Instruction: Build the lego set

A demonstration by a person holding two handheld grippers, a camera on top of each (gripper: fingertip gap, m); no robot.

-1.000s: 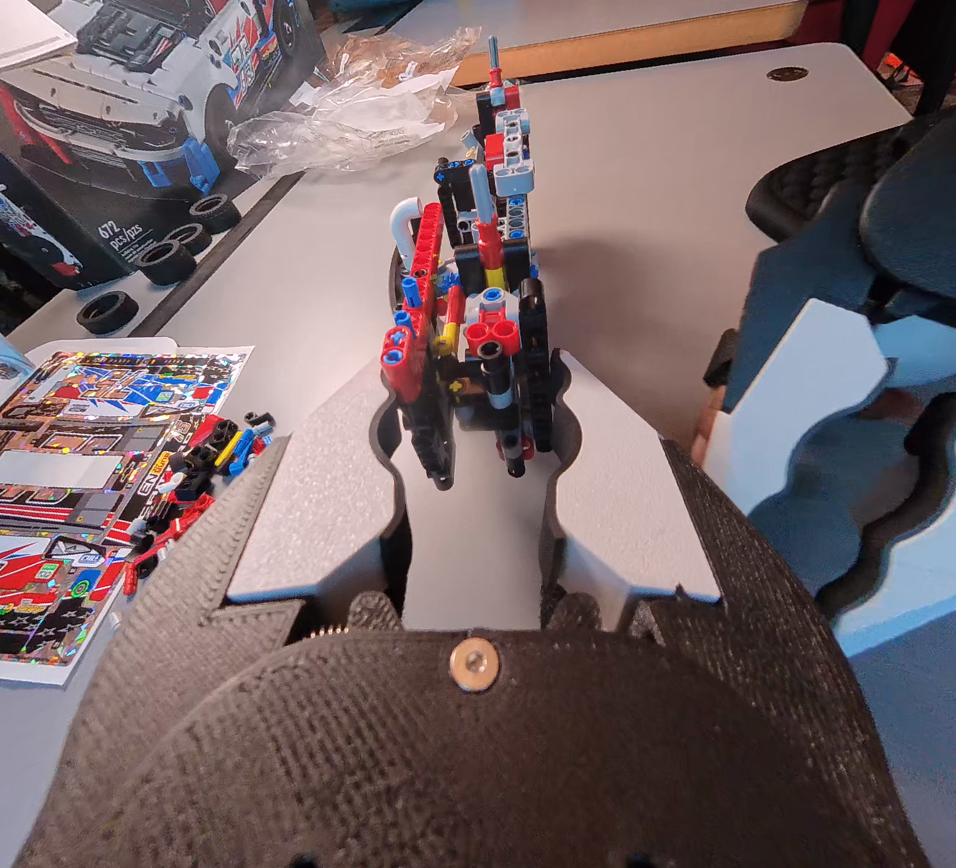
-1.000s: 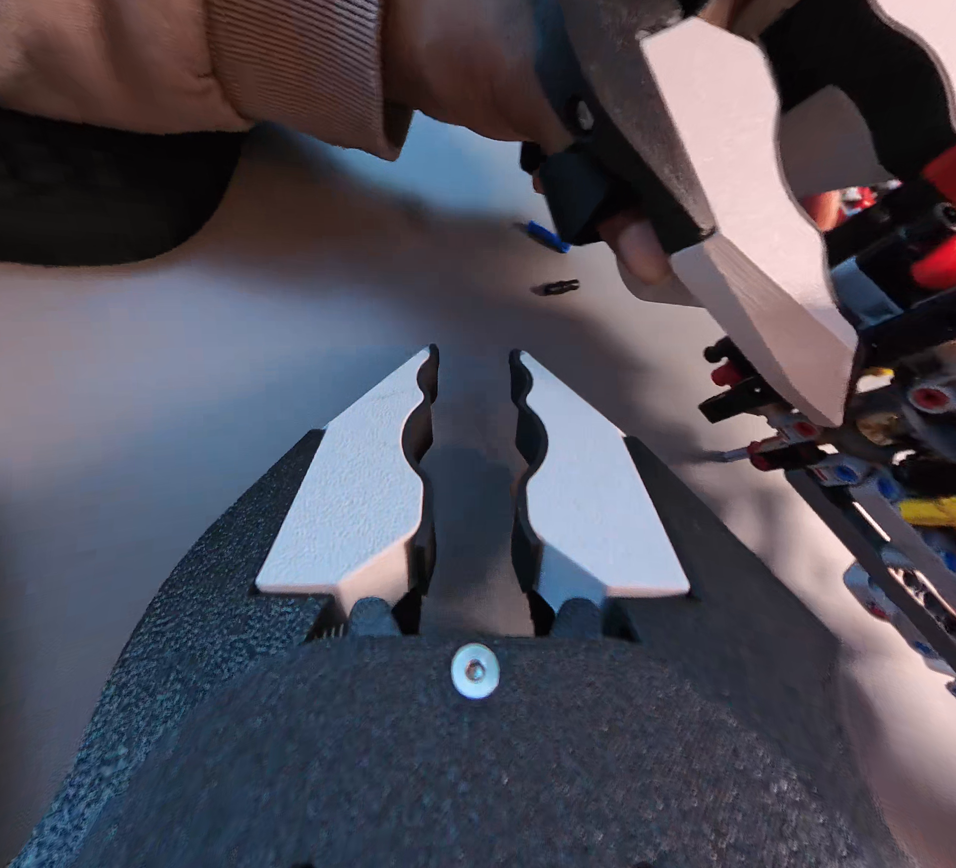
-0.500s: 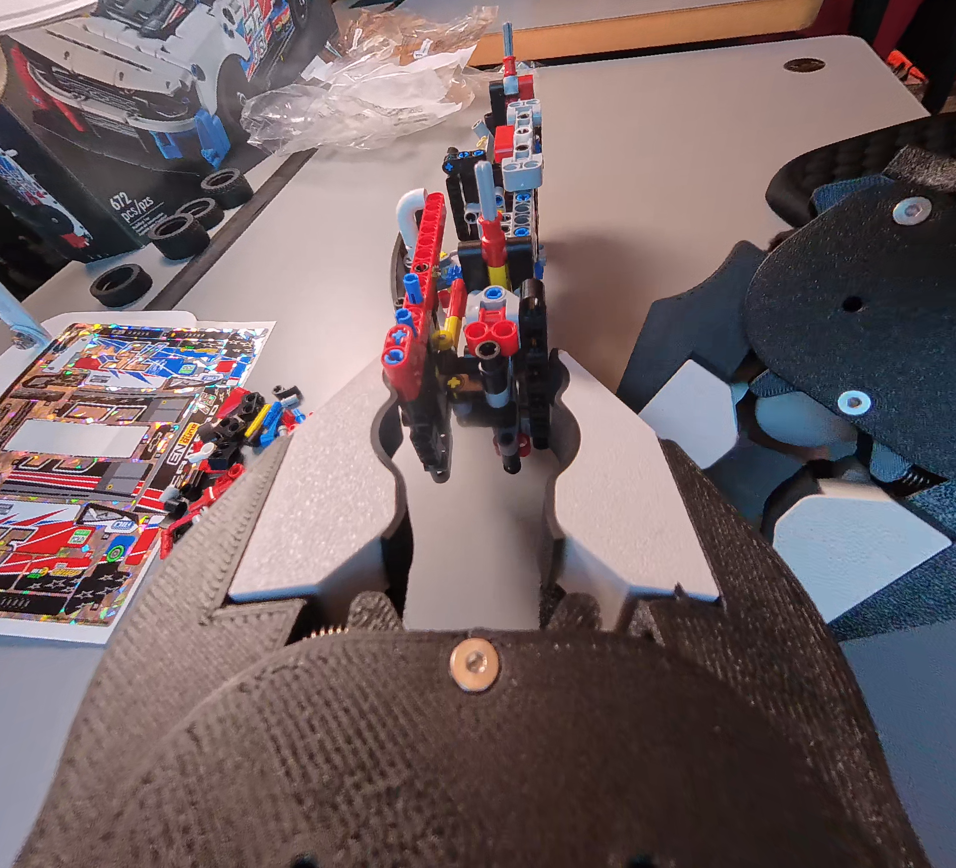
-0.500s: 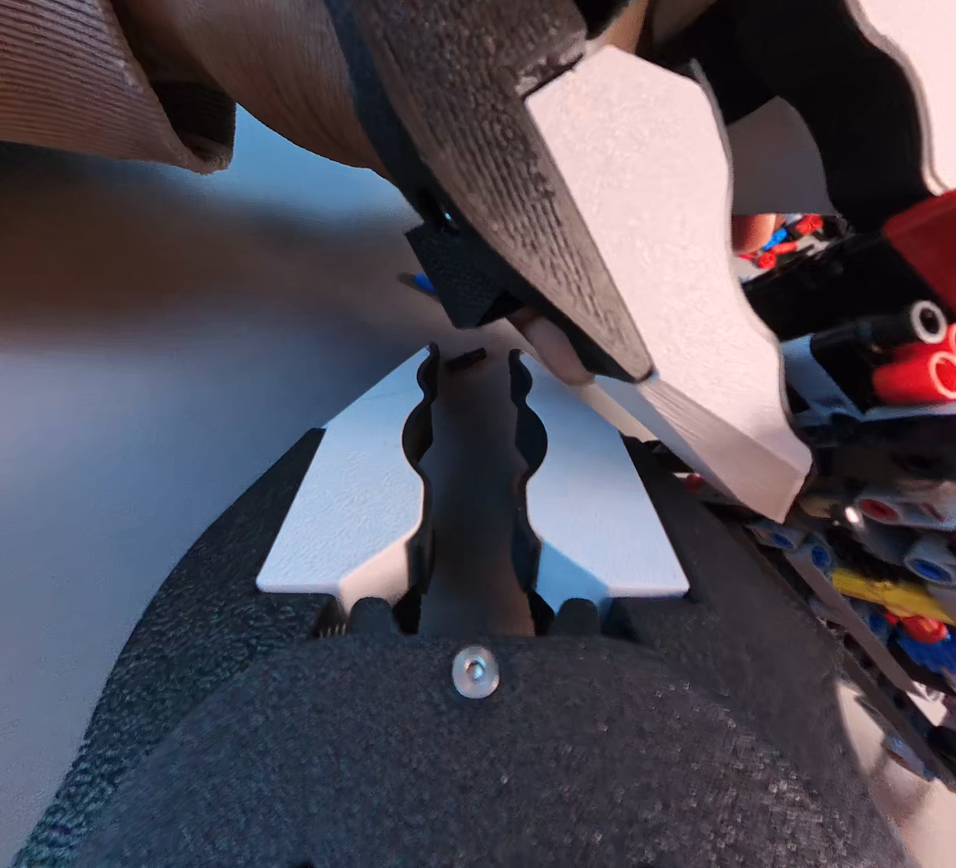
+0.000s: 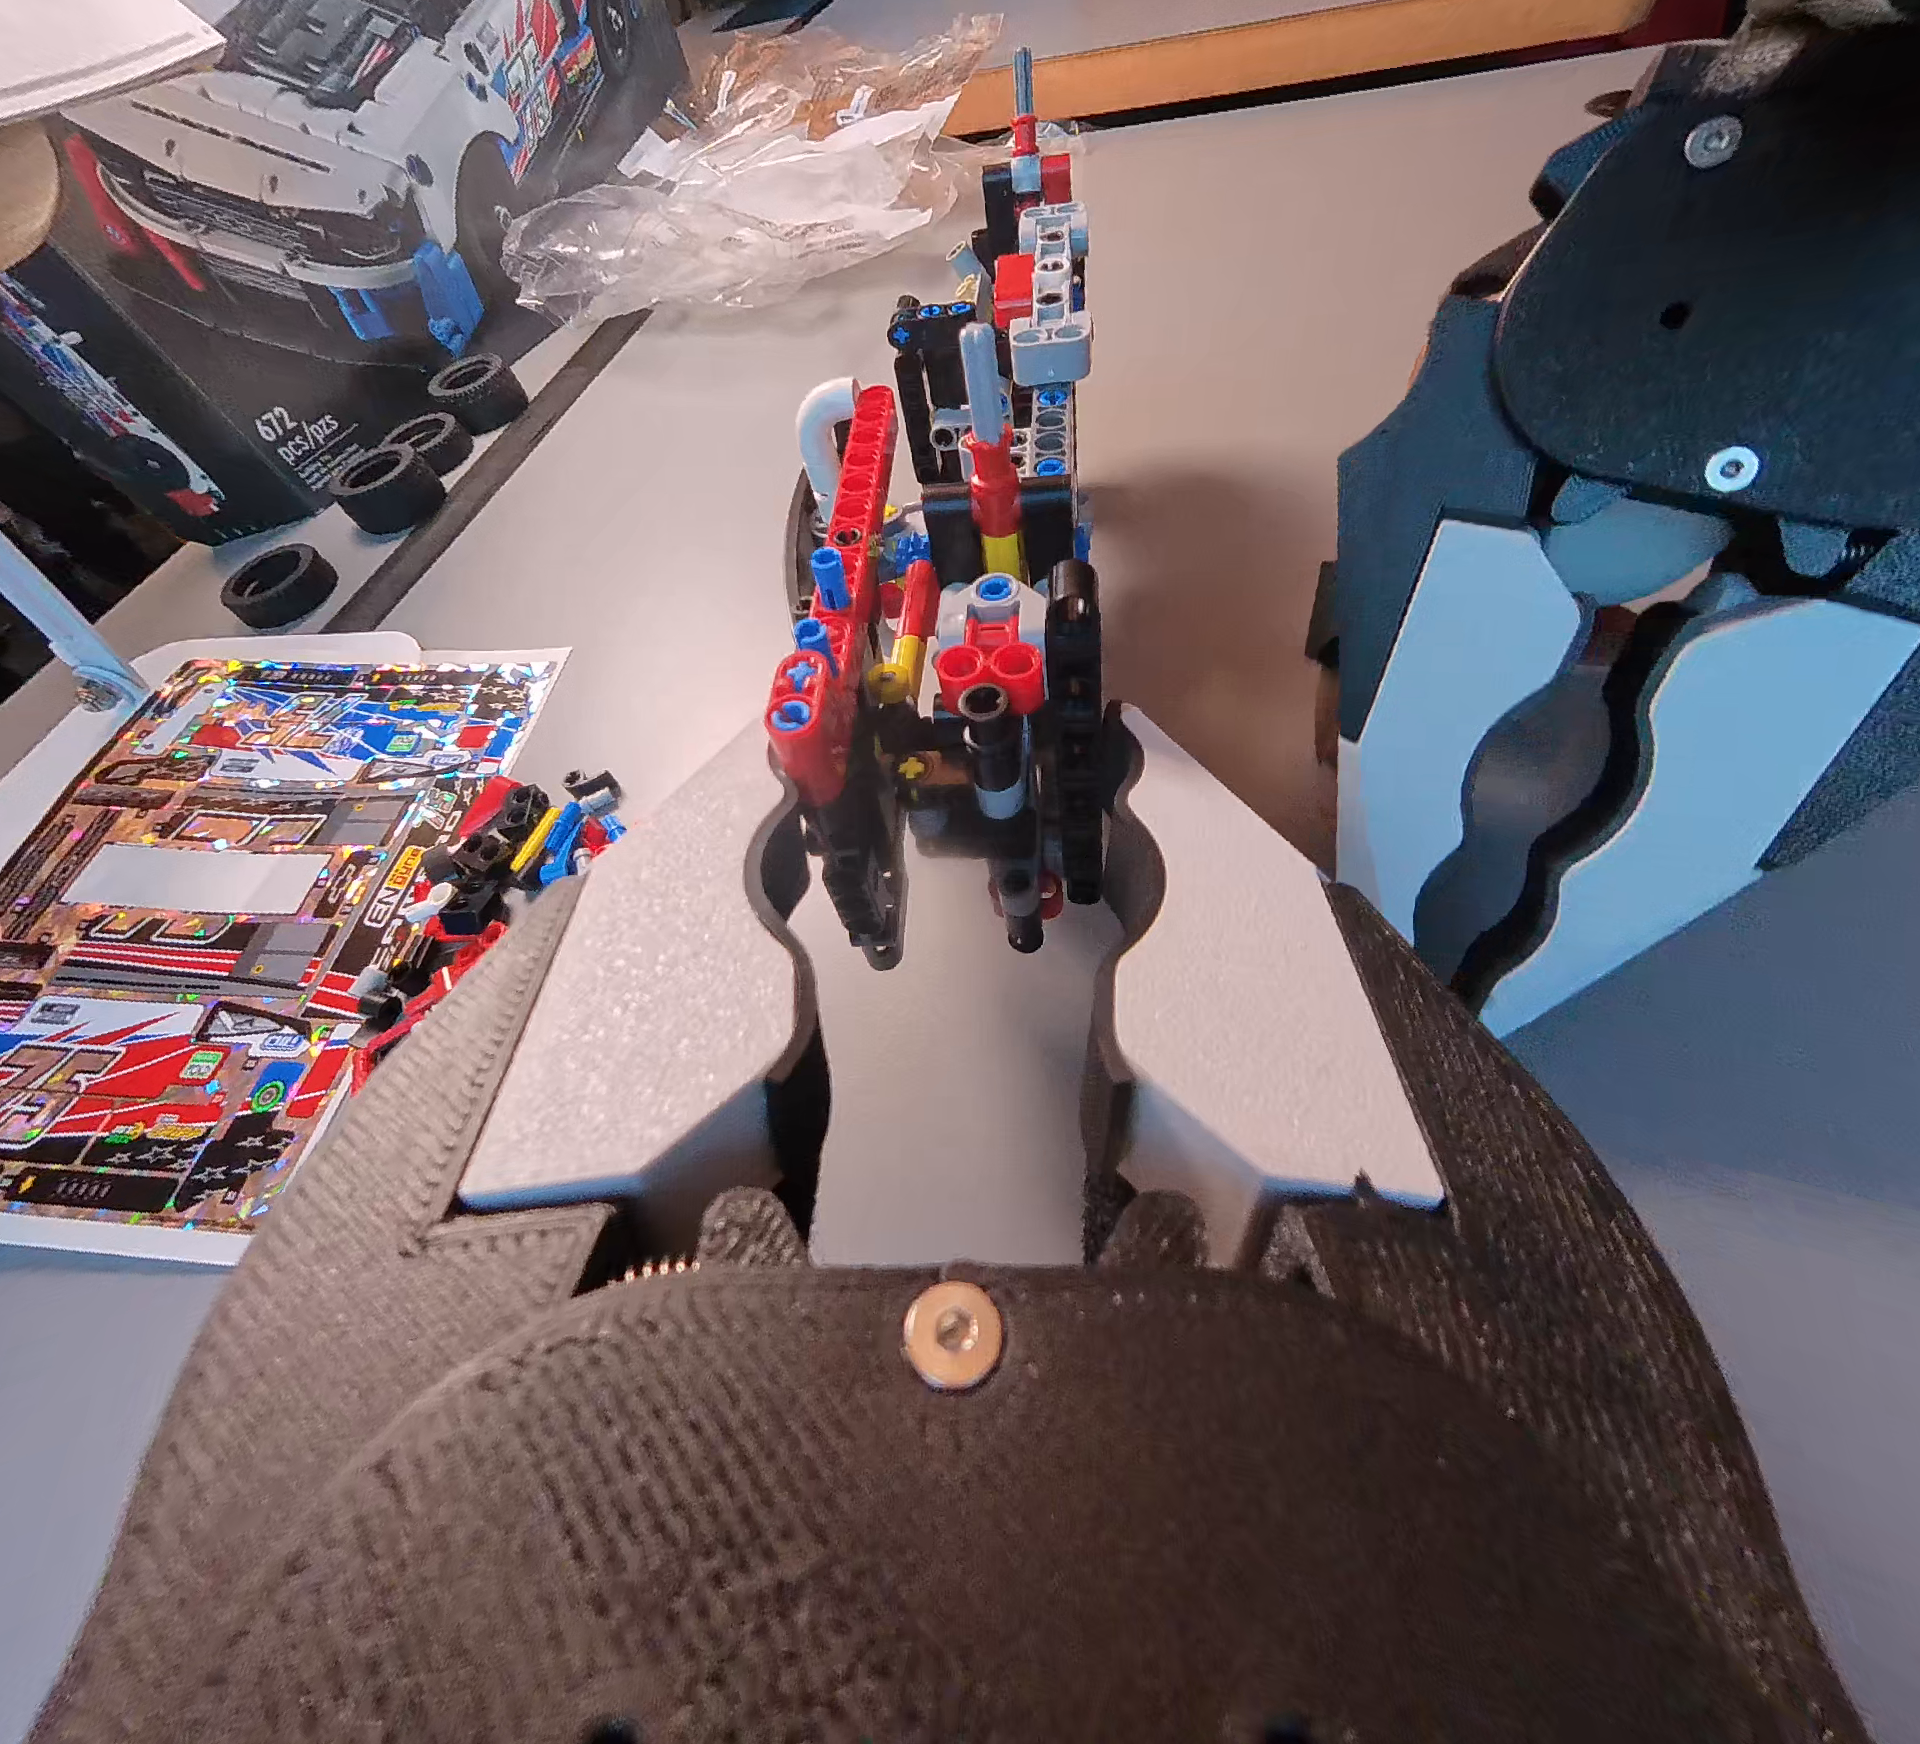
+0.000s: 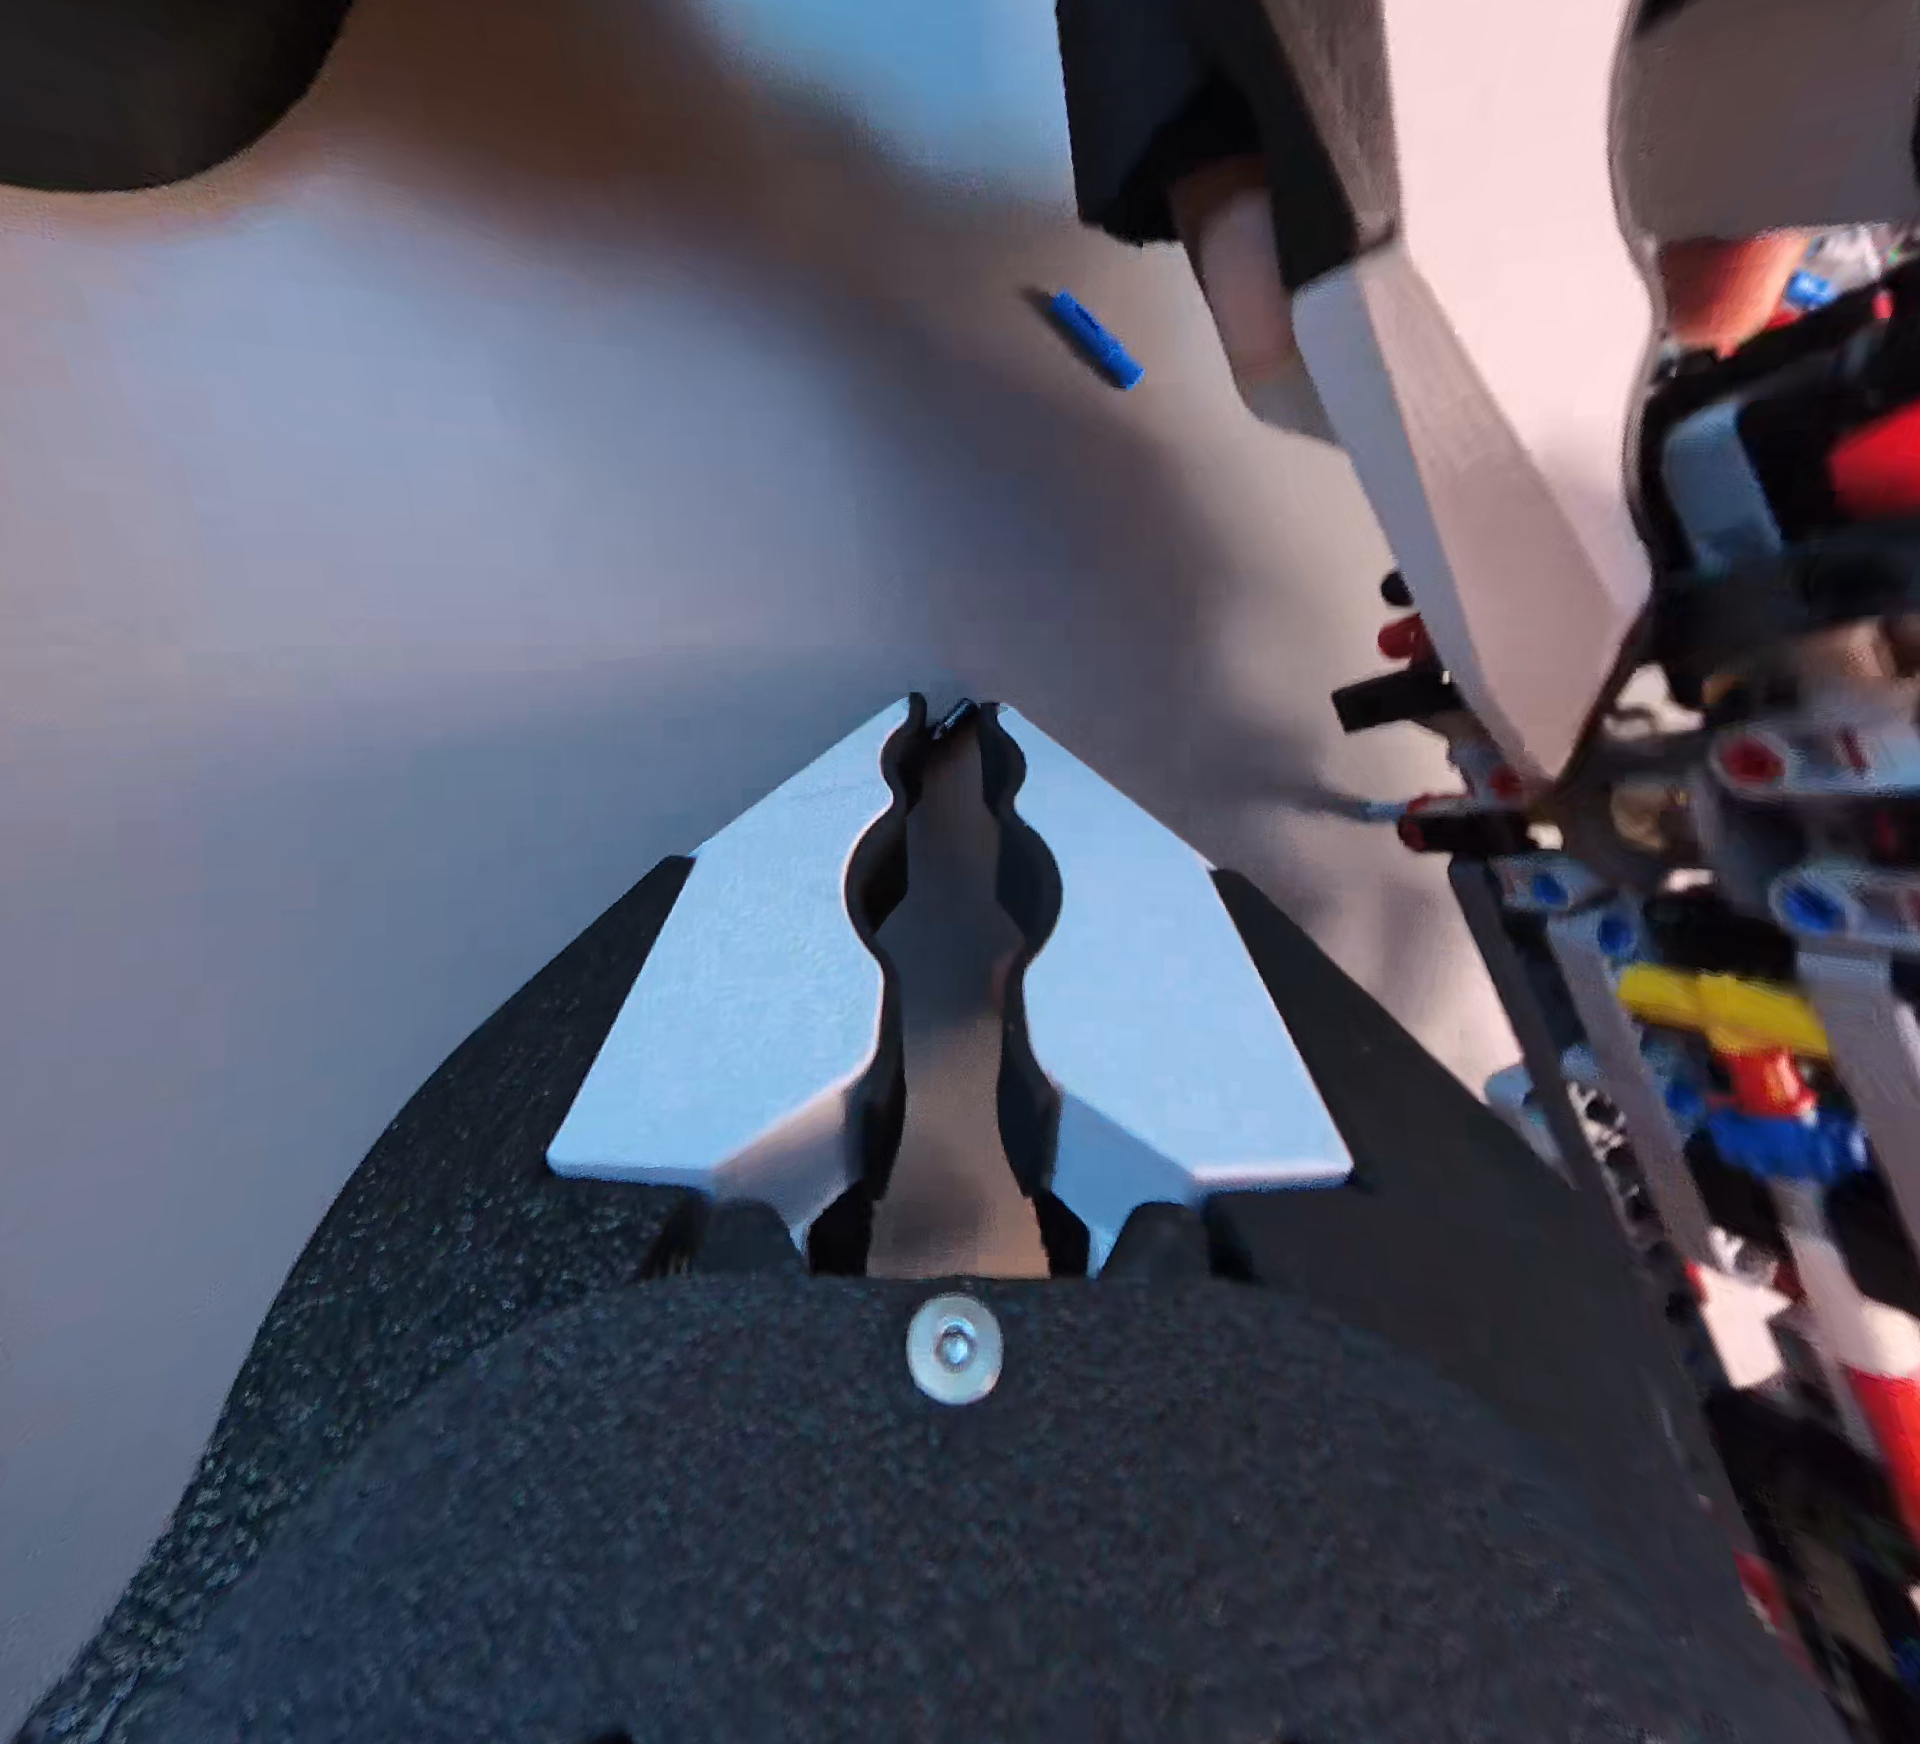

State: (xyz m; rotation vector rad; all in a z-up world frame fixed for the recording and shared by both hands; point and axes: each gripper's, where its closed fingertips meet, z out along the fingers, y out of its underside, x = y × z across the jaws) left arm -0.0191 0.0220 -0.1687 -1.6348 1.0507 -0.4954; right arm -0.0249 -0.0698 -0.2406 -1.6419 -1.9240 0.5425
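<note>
The left gripper (image 5: 951, 821) has its jaws clamped on the half-built lego model (image 5: 961, 572), steadying it upright at 12 o'clock on the desk (image 5: 1299, 260), while the right gripper (image 6: 951, 715), jaws nearly together, pinches a small black pin (image 6: 952, 718) for fitting.

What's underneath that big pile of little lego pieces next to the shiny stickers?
The pile of loose pieces lies partly on the sticker sheet and partly on the grey table. The left gripper hides its near edge, so what lies under there cannot be seen.
</note>
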